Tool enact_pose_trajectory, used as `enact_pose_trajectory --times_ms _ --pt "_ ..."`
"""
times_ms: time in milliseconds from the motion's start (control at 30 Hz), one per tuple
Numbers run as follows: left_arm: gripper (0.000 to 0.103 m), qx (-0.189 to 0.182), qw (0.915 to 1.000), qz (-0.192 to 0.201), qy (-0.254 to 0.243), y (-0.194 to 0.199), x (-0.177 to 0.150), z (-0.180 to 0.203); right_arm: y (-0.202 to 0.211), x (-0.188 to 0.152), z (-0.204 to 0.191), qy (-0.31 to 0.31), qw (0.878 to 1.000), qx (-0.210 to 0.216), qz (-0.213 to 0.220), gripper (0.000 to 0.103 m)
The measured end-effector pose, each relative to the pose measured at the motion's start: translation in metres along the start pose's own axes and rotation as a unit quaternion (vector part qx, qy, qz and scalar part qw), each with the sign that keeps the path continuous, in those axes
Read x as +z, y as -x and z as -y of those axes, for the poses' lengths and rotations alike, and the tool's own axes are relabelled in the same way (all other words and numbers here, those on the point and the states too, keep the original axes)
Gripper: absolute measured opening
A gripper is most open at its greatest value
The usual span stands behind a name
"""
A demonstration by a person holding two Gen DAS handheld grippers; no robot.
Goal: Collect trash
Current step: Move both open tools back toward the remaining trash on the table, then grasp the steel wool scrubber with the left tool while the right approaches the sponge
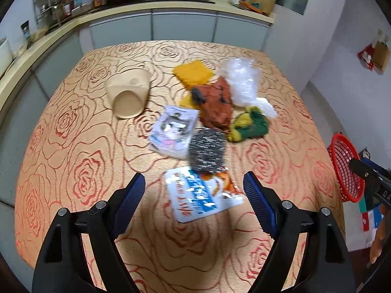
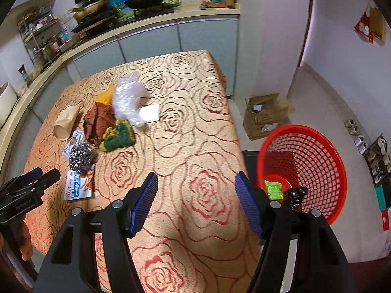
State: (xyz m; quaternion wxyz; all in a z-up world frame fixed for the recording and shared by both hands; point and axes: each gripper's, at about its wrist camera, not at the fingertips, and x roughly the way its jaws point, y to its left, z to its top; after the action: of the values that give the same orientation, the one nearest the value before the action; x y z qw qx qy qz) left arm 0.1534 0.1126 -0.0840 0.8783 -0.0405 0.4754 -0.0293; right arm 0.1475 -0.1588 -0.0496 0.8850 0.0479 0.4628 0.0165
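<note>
Over the worktop [image 1: 73, 146], you are holding the left hand-held gripper [image 1: 194, 190] wide above a snack packet [image 1: 195, 195]. Your right hand-held gripper [image 2: 196, 190] is hanging empty, jaws apart, beside the red basket [image 2: 317, 151].

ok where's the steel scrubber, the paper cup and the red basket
steel scrubber [image 1: 207, 150]: left wrist view, middle of the wire ball
paper cup [image 1: 127, 94]: left wrist view, side wall near its open mouth
red basket [image 2: 315, 156]: right wrist view, inner mesh wall

A cream-topped kitchen counter [image 1: 151, 8] with pale grey cabinets [image 2: 207, 39] wraps behind the rose-patterned bench [image 2: 195, 127], white walls [image 2: 342, 56] rising over a pale floor [image 2: 317, 102].
</note>
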Motion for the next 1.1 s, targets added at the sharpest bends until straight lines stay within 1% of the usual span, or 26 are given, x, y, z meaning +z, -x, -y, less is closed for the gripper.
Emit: enact_pose_trajectory --times_ms 200,400,433,500,533,600,633,700,900,1100 --pt "0.080 -0.001 1.0000 0.005 0.007 -0.012 0.005 -0.008 -0.011 0.006 -0.022 0.014 1.000 0.003 -0.003 0.064" --pt "0.079 -0.006 0.9999 0.009 -0.005 -0.026 0.010 0.004 -0.022 0.012 -0.035 0.020 1.000 0.005 -0.001 0.064" --pt "0.078 -0.007 0.9999 0.010 -0.007 -0.028 0.011 0.006 -0.024 0.013 -0.036 0.022 1.000 0.004 -0.002 0.064" --pt "0.071 -0.010 0.9999 0.008 -0.008 -0.033 0.014 0.009 -0.028 0.015 -0.039 0.025 1.000 0.002 -0.003 0.064" --pt "0.068 -0.012 0.9999 0.007 -0.008 -0.035 0.015 0.010 -0.029 0.016 -0.039 0.026 1.000 0.000 -0.003 0.064" --pt "0.059 -0.016 0.9998 0.004 -0.010 -0.039 0.018 0.013 -0.032 0.018 -0.039 0.026 1.000 -0.002 -0.003 0.064" --pt "0.057 -0.017 0.9998 0.003 -0.011 -0.041 0.019 0.015 -0.033 0.019 -0.038 0.026 1.000 -0.002 -0.004 0.064" --pt "0.050 -0.019 0.9996 0.002 -0.019 -0.045 0.021 0.020 -0.037 0.022 -0.037 0.024 1.000 -0.003 -0.005 0.064" --pt "0.039 -0.010 0.9996 -0.004 -0.028 -0.060 0.023 0.024 -0.049 0.026 -0.038 0.026 1.000 0.000 -0.011 0.064" --pt "0.034 -0.011 0.9995 0.000 -0.030 -0.061 0.025 0.019 -0.058 0.028 -0.047 0.034 0.999 0.009 -0.014 0.064"
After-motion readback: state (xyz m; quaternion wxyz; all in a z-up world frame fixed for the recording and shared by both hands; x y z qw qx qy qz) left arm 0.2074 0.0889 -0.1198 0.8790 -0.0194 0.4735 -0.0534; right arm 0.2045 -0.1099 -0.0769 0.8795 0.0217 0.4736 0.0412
